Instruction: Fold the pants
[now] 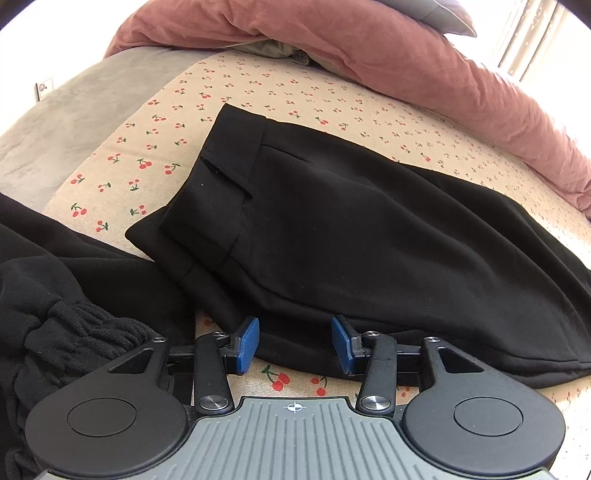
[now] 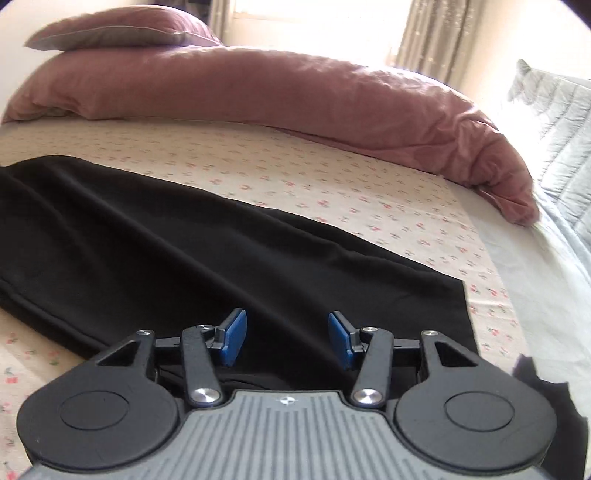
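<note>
the black pants (image 1: 332, 236) lie flat across the bed's cherry-print sheet (image 1: 155, 122), waistband toward 10 o'clock in the left wrist view and legs running off toward 3 o'clock. the left tool (image 1: 295, 345) sits at 6 o'clock with its blue pads (image 1: 246, 345) apart, nothing between them, hovering at the pants' near edge. a second dark garment (image 1: 66, 317) (bunched, with an elastic cuff) lies at 8 o'clock. in the right wrist view the pants (image 2: 221, 251) stretch from 9 o'clock to a hem near 4 o'clock; the right tool (image 2: 287, 339) is over the leg fabric at 6 o'clock, pads spread wide and gripping nothing. a pink duvet (image 2: 258, 96) is heaped from 11 to 2 o'clock, a pillow (image 2: 122, 33) at 11.
</note>
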Motion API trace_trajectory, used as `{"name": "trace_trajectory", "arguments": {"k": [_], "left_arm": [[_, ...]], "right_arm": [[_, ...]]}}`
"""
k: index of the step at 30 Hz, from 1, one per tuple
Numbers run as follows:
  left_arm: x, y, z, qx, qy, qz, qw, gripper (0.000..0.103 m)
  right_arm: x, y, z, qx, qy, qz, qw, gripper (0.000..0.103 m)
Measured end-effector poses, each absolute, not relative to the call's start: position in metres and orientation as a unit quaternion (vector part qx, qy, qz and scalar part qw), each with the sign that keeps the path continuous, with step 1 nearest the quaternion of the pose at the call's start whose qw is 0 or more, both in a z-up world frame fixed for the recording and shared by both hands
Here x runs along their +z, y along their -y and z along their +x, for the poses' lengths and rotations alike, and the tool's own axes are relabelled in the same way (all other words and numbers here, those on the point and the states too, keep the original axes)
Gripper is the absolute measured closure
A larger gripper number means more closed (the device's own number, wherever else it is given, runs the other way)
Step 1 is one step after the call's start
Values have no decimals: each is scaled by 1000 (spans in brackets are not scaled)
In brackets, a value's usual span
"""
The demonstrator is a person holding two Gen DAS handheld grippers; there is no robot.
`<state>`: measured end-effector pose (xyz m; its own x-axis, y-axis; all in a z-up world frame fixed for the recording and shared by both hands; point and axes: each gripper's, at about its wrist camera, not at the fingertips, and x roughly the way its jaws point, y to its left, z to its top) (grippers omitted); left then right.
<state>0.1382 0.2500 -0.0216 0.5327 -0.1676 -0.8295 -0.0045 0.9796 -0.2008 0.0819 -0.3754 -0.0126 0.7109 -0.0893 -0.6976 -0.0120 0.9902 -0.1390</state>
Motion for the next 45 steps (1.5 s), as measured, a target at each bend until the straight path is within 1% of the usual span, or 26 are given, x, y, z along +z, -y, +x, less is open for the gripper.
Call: {"name": "trace_trajectory", "arguments": {"k": [3,5,6,8,10,14,17,18,19,20,21,22,23,26,30,34,36,40,45], "left_arm": [[-11,-252,134,-48,-480,-104,870,60],[2,-250,129,-61,-466,-115,875,59],[8,-245,126,-76,-458,-116,878,57],[14,-230,125,-99,-453,-105,880,54],[14,-209,127,-122,-458,-91,876,54],[0,-171,134,-162,-477,-77,860,53],[-9,-151,133,-191,-491,-69,848,53],[-9,-146,130,-199,-490,-63,847,53],[-8,-142,128,-206,-487,-58,847,51],[-6,-140,126,-211,-484,-56,847,43],[-5,-138,126,-212,-482,-57,848,40],[-5,-137,126,-211,-482,-56,849,40],[-4,-136,126,-210,-482,-54,849,40],[-7,-141,128,-202,-480,-71,851,40],[2,-160,125,-202,-462,-117,856,40],[20,-177,127,-189,-430,-139,872,40],[26,-182,132,-179,-427,-152,873,40],[36,-176,137,-183,-431,-143,872,40],[53,-149,146,-188,-430,-131,873,40]], "right_arm": [[-26,345,96,50,-425,-111,897,57],[-38,343,111,29,-463,-133,876,65],[-38,342,115,14,-462,-134,876,69],[-24,332,114,50,-424,-110,897,69],[-14,301,110,122,-397,-110,903,69],[-21,207,103,248,-370,-217,869,70],[-32,163,105,272,-364,-269,849,76],[-37,154,108,271,-365,-288,843,80],[-41,147,110,271,-366,-300,838,85],[-43,141,112,275,-369,-303,835,88],[-44,139,115,276,-371,-299,834,94],[-43,138,119,272,-375,-292,837,101],[-44,135,123,265,-376,-289,839,103],[-47,133,121,262,-369,-292,843,103],[-28,145,100,285,-340,-267,855,103],[-36,151,92,301,-356,-268,843,103],[-43,150,93,297,-365,-278,837,103],[-37,155,90,317,-364,-272,833,103],[-37,165,94,339,-374,-263,822,103]]}}
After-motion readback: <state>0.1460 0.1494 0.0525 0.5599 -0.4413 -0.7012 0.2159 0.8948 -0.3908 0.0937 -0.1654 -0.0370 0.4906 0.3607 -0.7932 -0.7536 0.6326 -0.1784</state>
